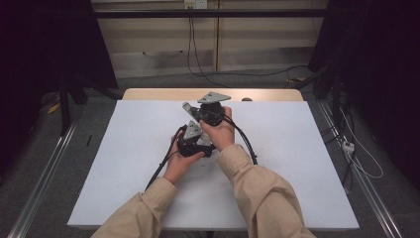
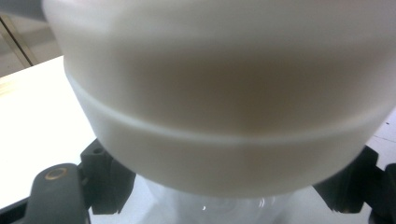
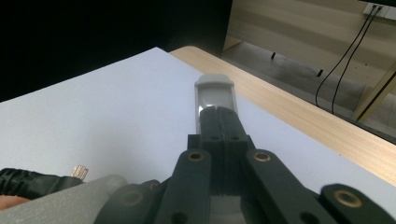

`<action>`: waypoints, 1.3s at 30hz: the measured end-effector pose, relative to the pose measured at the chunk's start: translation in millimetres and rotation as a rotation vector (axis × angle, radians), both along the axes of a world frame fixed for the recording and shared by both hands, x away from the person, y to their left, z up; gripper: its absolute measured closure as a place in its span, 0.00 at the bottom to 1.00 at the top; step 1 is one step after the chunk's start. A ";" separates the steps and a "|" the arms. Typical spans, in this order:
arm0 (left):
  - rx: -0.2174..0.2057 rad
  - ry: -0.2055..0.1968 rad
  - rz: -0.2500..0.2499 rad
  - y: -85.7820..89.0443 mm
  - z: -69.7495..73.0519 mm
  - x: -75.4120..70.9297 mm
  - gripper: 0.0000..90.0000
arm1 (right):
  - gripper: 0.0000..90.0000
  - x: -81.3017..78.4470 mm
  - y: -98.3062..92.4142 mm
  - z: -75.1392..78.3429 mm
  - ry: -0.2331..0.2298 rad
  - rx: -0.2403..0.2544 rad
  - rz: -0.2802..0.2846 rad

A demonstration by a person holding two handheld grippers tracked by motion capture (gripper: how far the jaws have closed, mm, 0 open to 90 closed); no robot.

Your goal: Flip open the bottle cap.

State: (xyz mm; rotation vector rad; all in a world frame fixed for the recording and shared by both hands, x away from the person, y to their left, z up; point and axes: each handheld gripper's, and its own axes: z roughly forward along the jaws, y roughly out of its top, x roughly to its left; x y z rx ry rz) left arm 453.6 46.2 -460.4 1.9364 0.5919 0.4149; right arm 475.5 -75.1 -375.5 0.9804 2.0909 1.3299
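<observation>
While my left claw (image 1: 194, 133) clamps a white container (image 2: 224, 116), my right claw (image 3: 219, 114) pinches a grey cap-like piece (image 3: 214, 95). Both meet mid-surface (image 1: 124, 163), with the right claw just beyond the left.

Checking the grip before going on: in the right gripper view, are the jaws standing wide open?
No, the right gripper has its jaws pressed together, pinching a flat grey piece above the white table.

A white jar (image 2: 224, 116) with a ridged band is sitting very close between the left jaws, blurred. A small grey-white flat piece (image 3: 214, 95) is sticking out of the right jaws, above the table.
</observation>
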 end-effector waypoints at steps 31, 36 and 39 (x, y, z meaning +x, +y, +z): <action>-0.041 0.051 -0.002 4.6 0.5 2.4 0.15 | 0.90 -3.3 -6.1 1.2 0.004 0.005 -0.009; -0.027 0.058 -0.014 3.9 1.3 0.8 0.12 | 0.82 -7.8 -12.3 3.5 -0.002 0.015 -0.010; -0.014 0.054 -0.014 4.7 2.7 0.1 0.11 | 0.75 -11.4 -15.4 5.8 -0.004 0.020 -0.012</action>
